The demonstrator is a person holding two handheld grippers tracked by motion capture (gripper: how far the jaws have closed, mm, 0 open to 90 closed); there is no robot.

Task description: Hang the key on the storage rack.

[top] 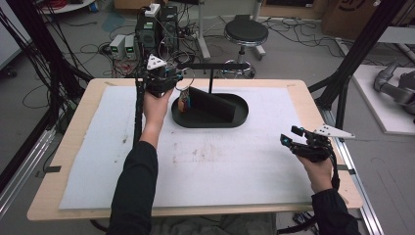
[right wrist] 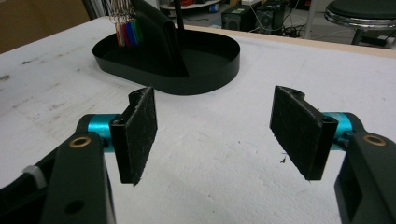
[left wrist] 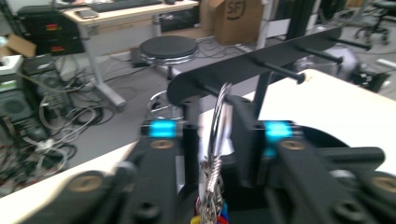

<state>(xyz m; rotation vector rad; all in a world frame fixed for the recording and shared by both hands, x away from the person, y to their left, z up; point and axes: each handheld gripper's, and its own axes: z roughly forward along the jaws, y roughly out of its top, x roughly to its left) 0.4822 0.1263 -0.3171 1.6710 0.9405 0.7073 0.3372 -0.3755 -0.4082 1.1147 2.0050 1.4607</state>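
Note:
My left gripper [top: 171,81] is at the left end of the black peg rack [top: 215,65], over the far left of the oval black tray [top: 210,126]. Its jaws stand close together on a large wire key ring [left wrist: 219,107], with coloured tags [left wrist: 211,217] hanging below it. The ring's top reaches the rack bar [left wrist: 261,65] near a peg [left wrist: 285,73]; whether it rests on a peg I cannot tell. The tags [top: 183,104] dangle over the tray. My right gripper [top: 289,137] rests low at the table's right, open, its pads [right wrist: 140,135] wide apart over bare white mat.
A black upright panel [top: 215,104] stands inside the tray [right wrist: 205,79]. The white mat [top: 220,161] covers most of the wooden table. Beyond the far edge are a round stool [top: 246,33], computer boxes [top: 156,29] and floor cables. Black frame posts [top: 352,58] rise at the right.

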